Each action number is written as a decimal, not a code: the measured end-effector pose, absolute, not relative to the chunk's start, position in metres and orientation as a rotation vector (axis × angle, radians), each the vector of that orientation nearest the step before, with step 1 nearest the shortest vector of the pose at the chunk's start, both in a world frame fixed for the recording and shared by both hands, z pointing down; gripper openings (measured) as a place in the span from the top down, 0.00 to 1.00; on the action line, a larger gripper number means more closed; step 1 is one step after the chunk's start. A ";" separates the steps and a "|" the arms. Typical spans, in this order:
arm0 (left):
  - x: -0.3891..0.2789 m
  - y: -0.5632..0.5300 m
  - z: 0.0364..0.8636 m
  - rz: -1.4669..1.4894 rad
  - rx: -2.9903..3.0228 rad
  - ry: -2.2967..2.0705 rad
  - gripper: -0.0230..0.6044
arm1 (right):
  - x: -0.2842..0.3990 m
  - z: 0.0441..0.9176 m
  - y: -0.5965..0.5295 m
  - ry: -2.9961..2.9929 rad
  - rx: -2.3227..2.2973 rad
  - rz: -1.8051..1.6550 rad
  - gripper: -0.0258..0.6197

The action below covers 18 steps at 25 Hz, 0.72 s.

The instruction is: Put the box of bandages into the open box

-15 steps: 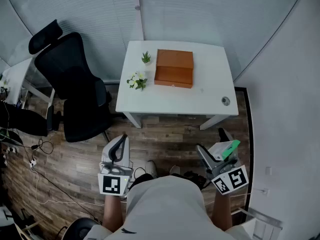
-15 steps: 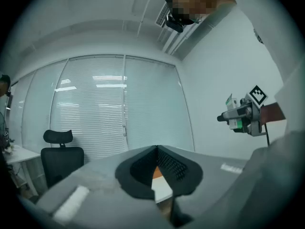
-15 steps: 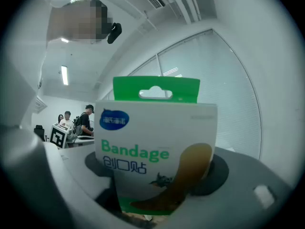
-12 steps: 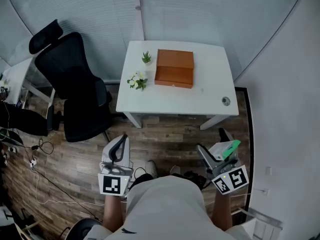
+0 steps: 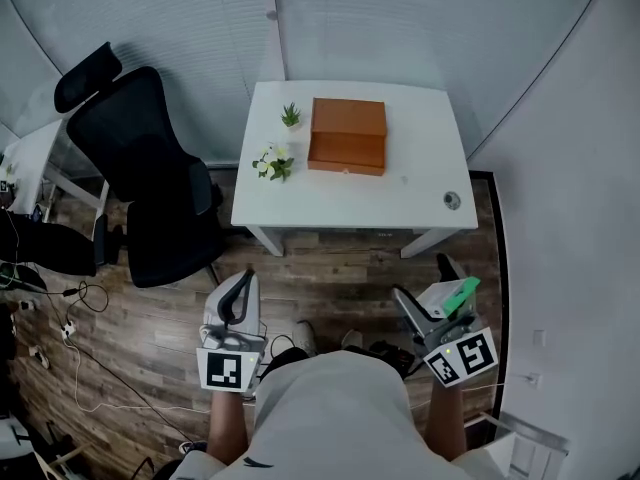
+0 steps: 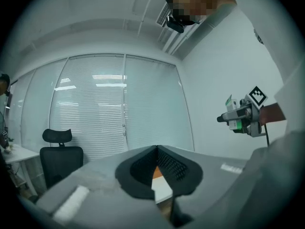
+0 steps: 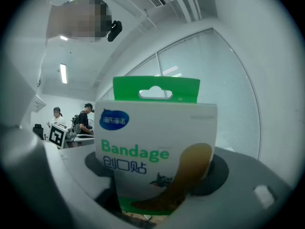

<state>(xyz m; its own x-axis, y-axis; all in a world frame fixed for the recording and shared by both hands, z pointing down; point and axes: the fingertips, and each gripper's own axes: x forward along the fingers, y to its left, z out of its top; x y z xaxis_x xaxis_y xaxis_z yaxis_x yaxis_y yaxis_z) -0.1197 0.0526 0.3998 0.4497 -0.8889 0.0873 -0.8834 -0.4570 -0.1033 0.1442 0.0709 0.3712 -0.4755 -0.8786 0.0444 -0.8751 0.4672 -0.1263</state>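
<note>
Squarely between right tongs (image 5: 432, 303), upright bandage box (image 7: 155, 147)

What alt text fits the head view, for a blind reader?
Seen from above, a person holds a claw in each hand; the right claw grips a green-and-white box of bandages. Ahead stands a white table with a brown box and two plants, a black chair beside it.

Flowers (image 5: 273, 162) and plant (image 5: 290, 116) beside wooden box (image 5: 347, 136)
</note>
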 end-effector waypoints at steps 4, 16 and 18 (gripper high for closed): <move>-0.124 0.048 0.400 -0.177 -2.653 1.605 0.95 | 0.140 0.370 0.067 2.663 -1.610 -0.201 0.33; -0.162 0.019 0.400 -0.155 -2.691 1.556 0.95 | 0.111 0.368 0.024 2.625 -1.648 -0.201 0.33; -0.166 0.013 0.402 -0.151 -2.706 1.559 0.95 | 0.106 0.368 0.012 2.634 -1.650 -0.193 0.33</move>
